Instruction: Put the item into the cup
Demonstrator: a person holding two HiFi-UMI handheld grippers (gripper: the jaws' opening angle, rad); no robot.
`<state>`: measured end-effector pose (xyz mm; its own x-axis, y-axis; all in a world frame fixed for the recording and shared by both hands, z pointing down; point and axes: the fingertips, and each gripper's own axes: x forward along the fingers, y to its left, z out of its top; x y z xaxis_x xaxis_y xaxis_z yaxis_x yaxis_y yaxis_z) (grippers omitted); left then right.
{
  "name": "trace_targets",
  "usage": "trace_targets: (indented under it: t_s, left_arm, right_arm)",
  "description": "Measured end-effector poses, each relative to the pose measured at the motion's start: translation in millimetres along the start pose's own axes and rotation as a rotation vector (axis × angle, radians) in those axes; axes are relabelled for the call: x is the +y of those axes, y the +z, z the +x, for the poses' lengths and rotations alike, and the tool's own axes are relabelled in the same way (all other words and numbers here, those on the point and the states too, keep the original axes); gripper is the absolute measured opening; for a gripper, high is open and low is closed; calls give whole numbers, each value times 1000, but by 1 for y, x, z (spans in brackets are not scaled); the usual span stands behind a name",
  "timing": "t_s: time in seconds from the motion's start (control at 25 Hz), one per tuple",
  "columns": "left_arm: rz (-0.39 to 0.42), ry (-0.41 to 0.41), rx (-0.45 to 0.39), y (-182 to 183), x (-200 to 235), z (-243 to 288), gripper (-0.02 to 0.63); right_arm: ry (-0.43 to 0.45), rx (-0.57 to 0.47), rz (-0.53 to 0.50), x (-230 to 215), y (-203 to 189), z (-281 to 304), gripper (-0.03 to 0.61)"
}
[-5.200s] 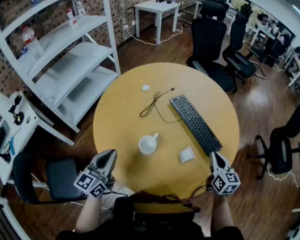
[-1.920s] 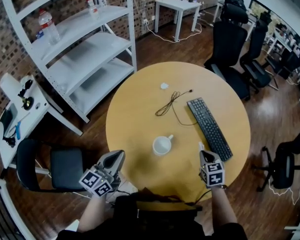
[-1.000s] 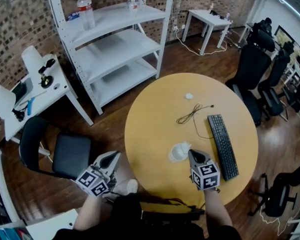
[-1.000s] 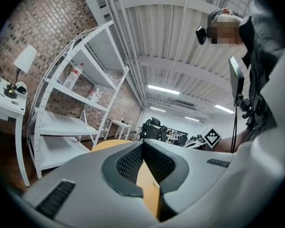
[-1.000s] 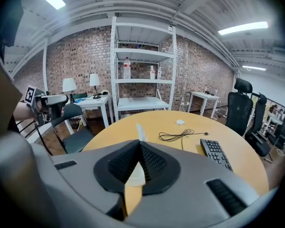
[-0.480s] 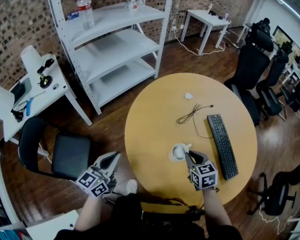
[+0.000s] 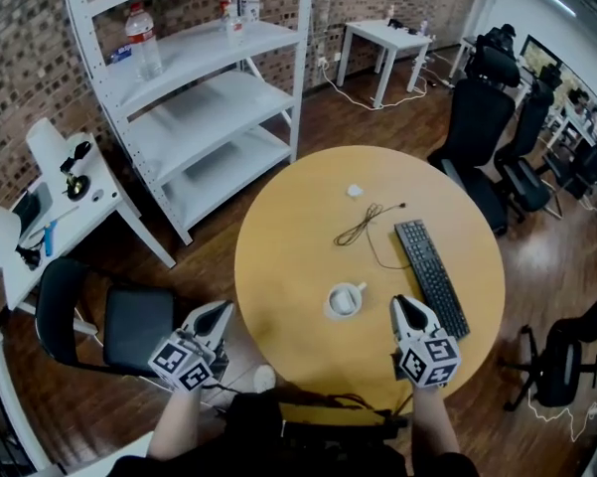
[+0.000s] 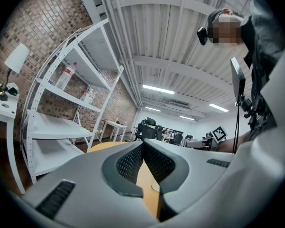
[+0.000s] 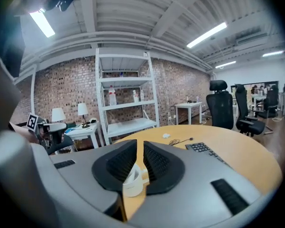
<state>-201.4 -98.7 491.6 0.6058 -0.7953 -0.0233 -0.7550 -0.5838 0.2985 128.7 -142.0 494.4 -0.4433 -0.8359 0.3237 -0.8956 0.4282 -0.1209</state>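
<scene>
— White cup (image 7: 345, 299) upright on the tan round table (image 7: 278, 256), just left of the black keyboard (image 7: 429, 276) and near the right gripper (image 7: 402, 304). Any writing to read anywhere?

— Nope, not really. Just black-and-white square markers on each claw's cube (image 7: 425, 361), no letters. Label on the bottle (image 7: 144, 41) up on the white shelf (image 7: 199, 97): way too small. Same story for the keyboard keys.

— And the item?

— Can't pick it out apart from the cup tbh. Inside of the cup too tiny to read from the head view. From the right gripper view, only the side and rim, partly behind the pads, inside hidden.

— Claws?

— Right one: pads a sliver apart, holding nothing, cup beyond the gap and not touched. Then the left gripper (image 7: 219, 312), off the table's left edge, well apart from the cup, pads pressed together at the tips, nothing pinched.

— Anything cut off or murky?

— Black office chair (image 7: 566, 366) clipped by the right edge. Thin dark cable (image 7: 363, 225) farther up the table, plus a small white blob (image 7: 355, 191), impossible to identify.
</scene>
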Motion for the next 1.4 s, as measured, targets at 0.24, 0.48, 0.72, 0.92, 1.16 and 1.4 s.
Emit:
trace_targets:
  t_s: [0.24, 0.48, 0.72, 0.92, 1.16, 1.4]
  left_arm:
    - [36, -90, 3, 10, -25, 39, -6]
    - [55, -129, 8, 20, -35, 58, -5]
    - [62, -134, 16, 17, -45, 59, -5]
    - [53, -119, 12, 13, -51, 57, -5]
    - [44, -112, 21, 4, -59, 55, -5]
    - [44, -104, 26, 2, -58, 50, -5]
  right_arm:
    - [-170, -157, 5, -57, 17, -72, 8]
    - [-302, -265, 102, -80, 6, -115, 6]
    - [-295, -275, 136, -81, -4, -122, 5]
    - [-293, -263, 133, -88, -4, -124, 5]
    - [-295, -237, 142, -93, -8, -128, 5]
    - [-300, -225, 117, -91, -9, -125, 5]
